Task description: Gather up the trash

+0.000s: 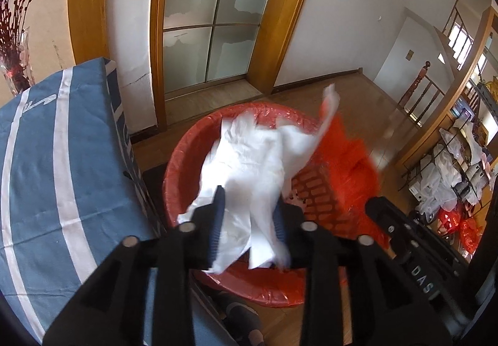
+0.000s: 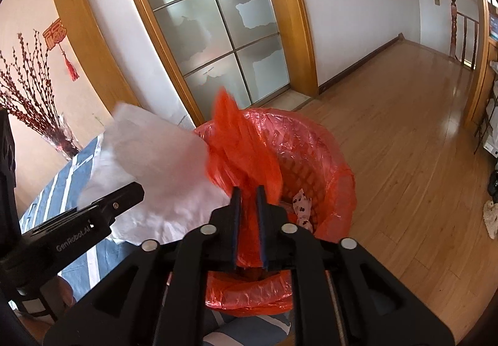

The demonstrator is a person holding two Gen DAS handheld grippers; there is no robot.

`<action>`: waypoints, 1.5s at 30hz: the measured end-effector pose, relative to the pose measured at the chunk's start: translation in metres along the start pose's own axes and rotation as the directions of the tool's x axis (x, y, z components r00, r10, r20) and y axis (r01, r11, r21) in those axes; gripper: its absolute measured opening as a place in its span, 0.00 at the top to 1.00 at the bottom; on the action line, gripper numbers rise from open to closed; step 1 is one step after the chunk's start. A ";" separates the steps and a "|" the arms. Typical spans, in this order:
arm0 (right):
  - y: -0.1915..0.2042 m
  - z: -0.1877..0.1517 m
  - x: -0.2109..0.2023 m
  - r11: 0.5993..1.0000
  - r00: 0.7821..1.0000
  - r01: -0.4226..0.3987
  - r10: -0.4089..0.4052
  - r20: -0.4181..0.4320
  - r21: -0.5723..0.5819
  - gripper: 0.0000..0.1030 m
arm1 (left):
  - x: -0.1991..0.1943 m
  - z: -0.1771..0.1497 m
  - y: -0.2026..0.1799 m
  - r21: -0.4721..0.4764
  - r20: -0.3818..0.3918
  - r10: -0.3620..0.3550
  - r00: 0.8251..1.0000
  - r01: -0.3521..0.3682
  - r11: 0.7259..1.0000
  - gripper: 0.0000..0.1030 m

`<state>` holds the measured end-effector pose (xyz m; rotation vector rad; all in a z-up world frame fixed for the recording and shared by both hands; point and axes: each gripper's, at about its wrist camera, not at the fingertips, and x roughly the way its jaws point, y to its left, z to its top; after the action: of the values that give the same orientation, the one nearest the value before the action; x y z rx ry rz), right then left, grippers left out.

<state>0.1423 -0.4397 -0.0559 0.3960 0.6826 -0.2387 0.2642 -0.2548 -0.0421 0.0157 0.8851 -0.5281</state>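
A red trash bin (image 1: 183,159) lined with a red plastic bag stands on the wood floor; it also shows in the right wrist view (image 2: 339,178). My left gripper (image 1: 249,206) is shut on a crumpled white paper sheet (image 1: 258,165) and holds it over the bin's mouth. The sheet shows blurred in the right wrist view (image 2: 155,165). My right gripper (image 2: 249,193) is shut on a flap of the red bag liner (image 2: 239,150), lifted above the bin rim; the flap also shows in the left wrist view (image 1: 348,156). A small printed wrapper (image 2: 302,206) lies inside the bin.
A table with a blue and white striped cloth (image 1: 56,153) stands left of the bin. A frosted glass door (image 1: 214,13) in a wooden frame is behind. A cluttered rack (image 1: 451,165) stands at the right. A vase of red branches (image 2: 34,103) stands at the left.
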 end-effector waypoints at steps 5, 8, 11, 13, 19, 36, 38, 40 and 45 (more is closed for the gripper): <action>-0.001 -0.002 -0.004 1.000 1.000 0.006 -0.007 0.011 0.006 0.66 | 0.000 -0.004 0.002 0.009 -0.001 0.021 1.000 -0.021 1.000 0.54; 0.000 -0.003 -0.005 1.000 1.000 0.011 -0.011 0.011 0.005 0.66 | 0.000 -0.005 0.001 0.012 -0.002 0.032 1.000 -0.032 0.999 0.50; -0.001 -0.004 -0.009 1.000 1.000 0.018 -0.018 0.016 0.002 0.65 | -0.003 -0.007 0.002 0.012 0.000 0.036 0.999 -0.036 0.999 0.47; -0.003 -0.006 -0.013 1.000 0.999 0.023 -0.023 0.022 -0.001 0.62 | -0.006 -0.008 0.003 0.012 0.004 0.042 0.999 -0.042 0.999 0.45; 0.002 -0.010 -0.029 0.999 0.998 0.039 -0.037 0.053 -0.026 0.51 | -0.024 -0.016 0.010 0.020 0.036 0.083 0.996 -0.084 0.996 0.39; 0.051 -0.049 -0.086 0.989 0.989 0.030 -0.009 0.150 -0.142 0.06 | -0.151 -0.098 0.078 -0.063 0.243 0.296 0.924 -0.290 0.955 0.04; 0.056 -0.056 -0.092 0.989 0.988 0.020 0.003 0.152 -0.146 0.04 | -0.164 -0.110 0.084 -0.084 0.256 0.318 0.913 -0.307 0.948 0.04; 0.060 -0.064 -0.098 0.989 0.988 0.014 0.009 0.154 -0.148 0.04 | -0.175 -0.122 0.089 -0.105 0.268 0.343 0.900 -0.326 0.939 0.04; 0.069 -0.081 -0.108 0.988 0.987 0.027 -0.002 0.161 -0.154 0.04 | -0.198 -0.149 0.093 -0.145 0.303 0.390 0.870 -0.362 0.921 0.04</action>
<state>0.0385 -0.3340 -0.0234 0.2199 0.5414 -0.2268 0.0949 -0.0538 -0.0098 0.0231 0.5556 -0.1176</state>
